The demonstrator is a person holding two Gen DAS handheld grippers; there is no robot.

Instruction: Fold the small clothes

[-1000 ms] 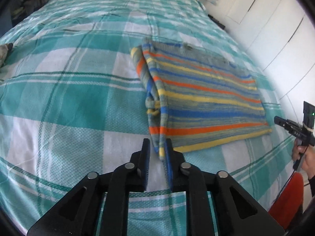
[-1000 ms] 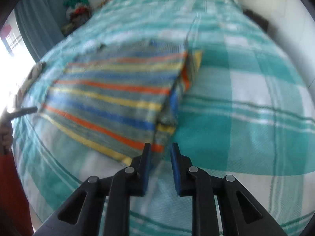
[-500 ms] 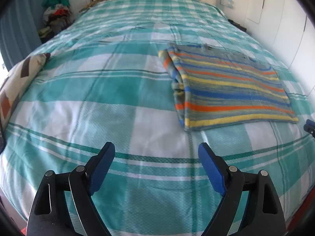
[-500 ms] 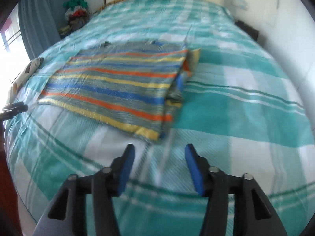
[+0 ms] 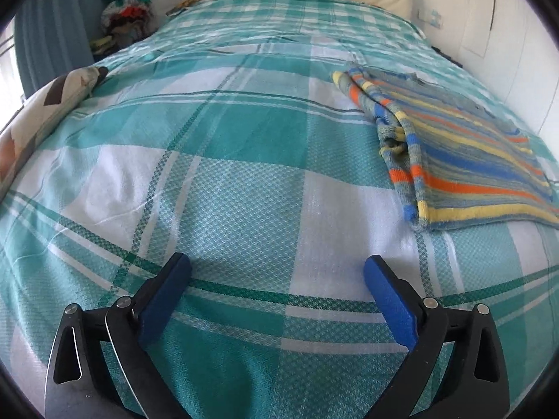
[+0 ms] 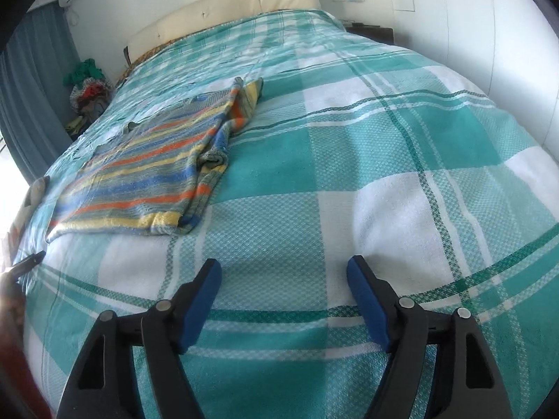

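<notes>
A small striped knit garment (image 5: 464, 150), grey with orange, yellow and blue bands, lies folded flat on the bed. In the left wrist view it is at the right. In the right wrist view it (image 6: 150, 174) is at the left. My left gripper (image 5: 277, 269) is open and empty, above the bedspread, well short and left of the garment. My right gripper (image 6: 283, 274) is open and empty, above the bedspread, short and right of the garment.
The bed carries a teal and white plaid spread (image 5: 227, 181). A patterned pillow (image 5: 45, 104) lies at its left edge. A pile of clothes (image 5: 125, 17) sits by the blue curtain. A cream headboard (image 6: 223, 3) and white walls bound the far side.
Both grippers have let go of the garment's near edge, opened wide and pulled back toward the foot of the bed. The garment stays folded on the spread.
</notes>
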